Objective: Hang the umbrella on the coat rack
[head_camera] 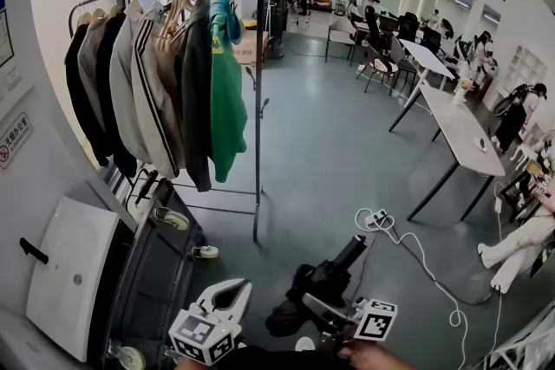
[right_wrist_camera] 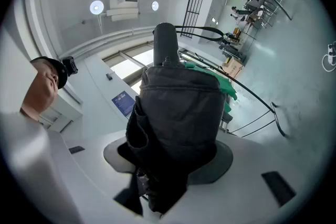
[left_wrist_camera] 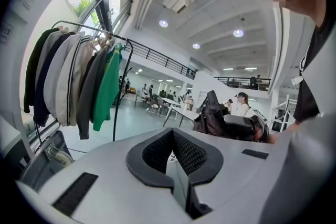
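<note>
The folded black umbrella (head_camera: 323, 283) lies level low in the head view, its handle (head_camera: 351, 251) pointing away from me. My right gripper (head_camera: 317, 304) is shut on it; in the right gripper view the umbrella (right_wrist_camera: 178, 113) fills the space between the jaws of that gripper (right_wrist_camera: 173, 165). The coat rack (head_camera: 257, 100) stands ahead at the left, its bar crowded with hanging clothes, a green top (head_camera: 227, 100) at the near end. My left gripper (head_camera: 236, 287) floats beside the umbrella, shut and holding nothing. The left gripper view shows its jaws (left_wrist_camera: 176, 157) closed, the rack (left_wrist_camera: 114, 113) beyond them.
A dark wheeled cart (head_camera: 147, 273) and a white panel (head_camera: 69, 273) sit below the rack at the left. A power strip with a white cable (head_camera: 377, 219) lies on the floor. Long tables (head_camera: 464, 134), chairs and people fill the right and back.
</note>
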Motion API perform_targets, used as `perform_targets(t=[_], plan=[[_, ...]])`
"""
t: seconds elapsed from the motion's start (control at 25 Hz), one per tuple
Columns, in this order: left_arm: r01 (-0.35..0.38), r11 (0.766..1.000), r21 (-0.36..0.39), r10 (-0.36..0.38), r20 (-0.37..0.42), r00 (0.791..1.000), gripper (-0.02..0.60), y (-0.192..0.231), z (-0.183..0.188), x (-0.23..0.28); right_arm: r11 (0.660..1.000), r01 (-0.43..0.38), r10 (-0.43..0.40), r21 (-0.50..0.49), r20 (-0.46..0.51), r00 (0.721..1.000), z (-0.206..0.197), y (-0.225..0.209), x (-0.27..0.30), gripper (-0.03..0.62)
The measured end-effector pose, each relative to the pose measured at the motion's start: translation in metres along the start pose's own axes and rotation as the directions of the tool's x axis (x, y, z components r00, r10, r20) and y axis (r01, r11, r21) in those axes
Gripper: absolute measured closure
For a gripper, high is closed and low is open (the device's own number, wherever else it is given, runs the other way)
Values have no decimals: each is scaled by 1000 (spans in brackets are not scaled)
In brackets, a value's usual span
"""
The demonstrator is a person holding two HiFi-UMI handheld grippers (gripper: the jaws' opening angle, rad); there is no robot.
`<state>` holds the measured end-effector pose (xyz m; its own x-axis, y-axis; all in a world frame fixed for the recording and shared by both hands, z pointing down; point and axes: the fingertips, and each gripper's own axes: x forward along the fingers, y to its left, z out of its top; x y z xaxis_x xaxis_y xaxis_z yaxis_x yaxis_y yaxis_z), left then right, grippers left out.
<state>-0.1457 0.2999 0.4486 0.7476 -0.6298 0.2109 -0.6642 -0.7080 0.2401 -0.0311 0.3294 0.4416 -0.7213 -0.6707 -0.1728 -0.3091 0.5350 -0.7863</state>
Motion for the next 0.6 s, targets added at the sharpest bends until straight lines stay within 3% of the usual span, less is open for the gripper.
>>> perform_targets(t=[0.6], plan=[[1,1000,4,-1,-11,1000,567,-3,-3,-1,999,-22,22,-32,3,1000,3,4,-1,376]])
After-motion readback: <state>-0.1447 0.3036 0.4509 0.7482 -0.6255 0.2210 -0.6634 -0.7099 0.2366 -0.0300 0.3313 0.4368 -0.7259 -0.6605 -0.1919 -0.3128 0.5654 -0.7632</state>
